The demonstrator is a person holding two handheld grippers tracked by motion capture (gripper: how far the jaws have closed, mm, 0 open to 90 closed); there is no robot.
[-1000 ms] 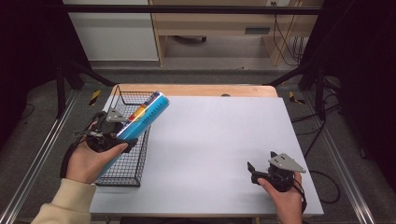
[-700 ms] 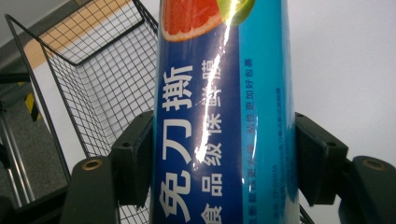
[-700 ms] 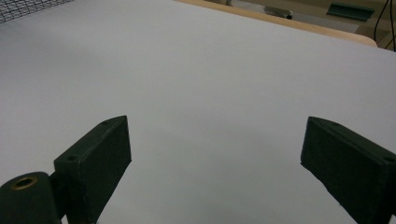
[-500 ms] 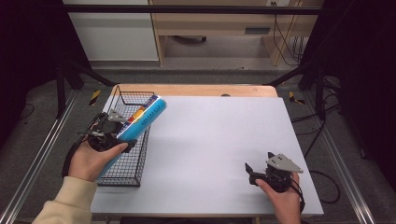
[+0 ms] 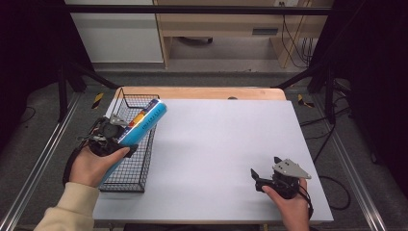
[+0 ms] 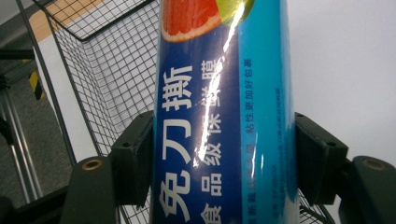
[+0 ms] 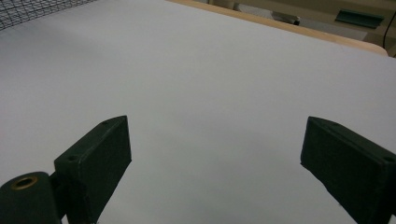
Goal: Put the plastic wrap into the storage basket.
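Observation:
A long blue box of cling film (image 5: 144, 121) with a grapefruit picture is held slanted over the black wire basket (image 5: 137, 166) at the table's left. My left gripper (image 5: 126, 139) is shut on the box; in the left gripper view both jaws press the blue box (image 6: 224, 116) from either side, with the basket mesh (image 6: 107, 79) behind it. My right gripper (image 5: 253, 179) rests low at the table's front right, open, with nothing between its fingers (image 7: 100, 154) but bare white table.
The white tabletop (image 5: 226, 144) spreads between the two hands, with a wooden strip (image 5: 202, 93) along its far edge. Metal rails (image 5: 33, 163) run beside the table on the left. A cabinet and cables stand on the floor beyond.
The left gripper and the blue box have dropped slightly lower over the basket. The right gripper has barely shifted.

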